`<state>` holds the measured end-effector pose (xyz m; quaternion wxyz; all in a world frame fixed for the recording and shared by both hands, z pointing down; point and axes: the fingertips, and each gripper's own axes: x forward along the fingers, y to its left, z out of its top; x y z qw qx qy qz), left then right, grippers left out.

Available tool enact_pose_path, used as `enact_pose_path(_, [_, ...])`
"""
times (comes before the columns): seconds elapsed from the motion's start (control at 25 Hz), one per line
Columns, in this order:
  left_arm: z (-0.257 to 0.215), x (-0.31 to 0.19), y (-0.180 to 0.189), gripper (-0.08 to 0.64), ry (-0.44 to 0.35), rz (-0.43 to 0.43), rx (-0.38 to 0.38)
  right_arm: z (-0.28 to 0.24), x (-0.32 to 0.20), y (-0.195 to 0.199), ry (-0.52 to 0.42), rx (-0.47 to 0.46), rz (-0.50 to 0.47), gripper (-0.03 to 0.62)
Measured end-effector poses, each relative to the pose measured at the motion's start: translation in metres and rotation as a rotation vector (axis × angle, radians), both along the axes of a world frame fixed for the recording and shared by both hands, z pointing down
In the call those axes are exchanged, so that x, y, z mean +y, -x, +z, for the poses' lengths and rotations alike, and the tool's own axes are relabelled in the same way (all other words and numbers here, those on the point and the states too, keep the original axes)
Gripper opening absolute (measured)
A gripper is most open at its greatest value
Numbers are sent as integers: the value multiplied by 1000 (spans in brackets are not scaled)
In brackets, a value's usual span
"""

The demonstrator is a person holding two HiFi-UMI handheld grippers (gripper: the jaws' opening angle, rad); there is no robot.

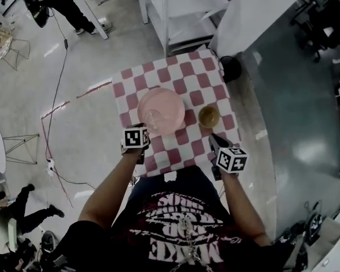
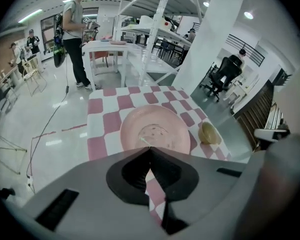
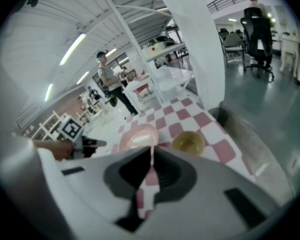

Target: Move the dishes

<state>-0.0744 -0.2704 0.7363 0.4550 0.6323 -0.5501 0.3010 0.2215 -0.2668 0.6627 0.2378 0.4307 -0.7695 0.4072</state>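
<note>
Nearest, at six o'clock of the checkered table (image 1: 184,68): left gripper (image 2: 150,149) and right gripper (image 3: 153,149), both clenched, empty. Mid-table, pink plate (image 1: 161,111); yellow bowl (image 1: 208,117) near its three o'clock, apart.

The tablecloth (image 1: 188,68) is matt cloth in red and white checks, lying smooth. On it the pink plate (image 1: 161,111) has a smooth surface with a soft sheen; plastic or glazed ware, I cannot tell. At its three o'clock the amber bowl (image 1: 208,117) is glossier and looks translucent. The floor (image 1: 306,112) is polished and mirrors the lights. At the table's twelve o'clock the shelving rack (image 1: 165,16) looks like white painted metal. The left gripper (image 2: 150,148) and right gripper (image 3: 152,148) have matt grey plastic shells and dull black pads (image 2: 130,173).
</note>
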Motion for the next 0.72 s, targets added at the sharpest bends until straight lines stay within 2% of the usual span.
enact_pose_path(0.12, [-10,24,-16,28,-1,-28,30,36,-26,-16,61,32,-21,43])
enact_pose_path(0.16, [-12,31,-22,28,3,-27,28,48,-34,-21,87,41,-18,74])
enact_pose_path(0.2, [-13,36,-27,28,8,-22,24,61,-42,-26,114,53,-9,170])
enact_pose_path(0.24, [-14,42,-33,28,14,-15,22,75,-50,-33,139,68,6,187])
enact_pose_path(0.36, [-11,58,-51,28,36,1,33,116,-64,-59,217,123,70,187])
enact_pose_path(0.44, [-9,66,-60,28,45,3,46,143,-70,-68,287,118,106,187])
enact_pose_path(0.6, [-9,80,-62,28,56,-45,82,188,-74,-67,364,158,70,185])
enact_pose_path(0.64, [-9,83,-61,28,56,-60,88,196,-74,-67,377,170,60,166])
enact_pose_path(0.72, [-9,87,-56,28,54,-74,87,203,-76,-66,382,187,55,75])
